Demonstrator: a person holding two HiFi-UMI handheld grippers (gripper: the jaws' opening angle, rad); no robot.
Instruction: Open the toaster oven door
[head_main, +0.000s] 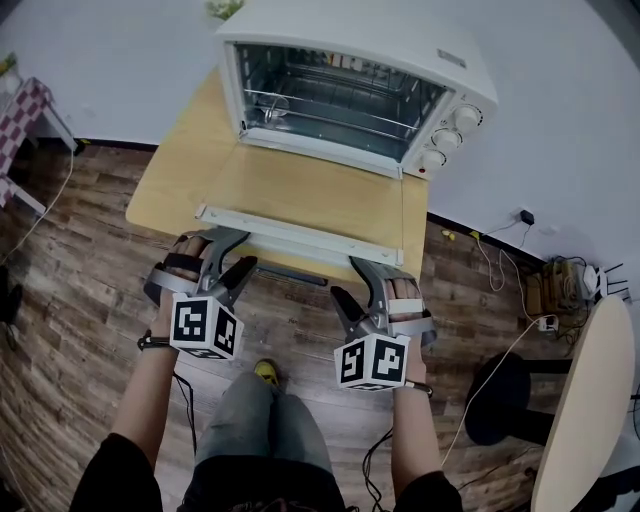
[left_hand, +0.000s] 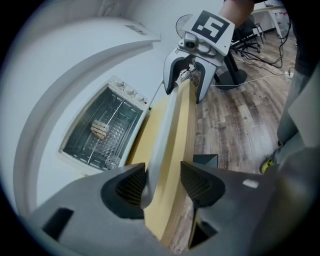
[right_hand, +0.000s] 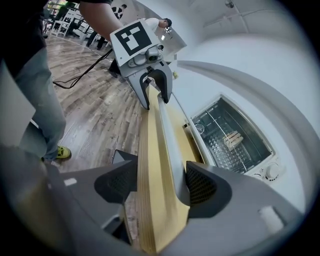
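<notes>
The white toaster oven (head_main: 400, 60) stands at the back of a light wooden table (head_main: 170, 170). Its glass door (head_main: 300, 185) lies folded down flat, and the cavity with its wire rack shows. A white handle bar (head_main: 300, 235) runs along the door's front edge, near the table's front edge. My left gripper (head_main: 232, 262) straddles the bar's left end (left_hand: 167, 125); one pad lies against the bar and the other stands clear, so it is open. My right gripper (head_main: 355, 285) straddles the handle (right_hand: 167, 135) and table edge (right_hand: 147, 150) at the right end, also open.
A small wooden piece (right_hand: 233, 139) lies on the rack inside the oven. Wood-plank floor lies below the table, with the person's legs and a yellow shoe (head_main: 265, 372). Cables and a power strip (head_main: 545, 290), a black stool (head_main: 500, 400) and a round white tabletop (head_main: 590, 400) are at the right.
</notes>
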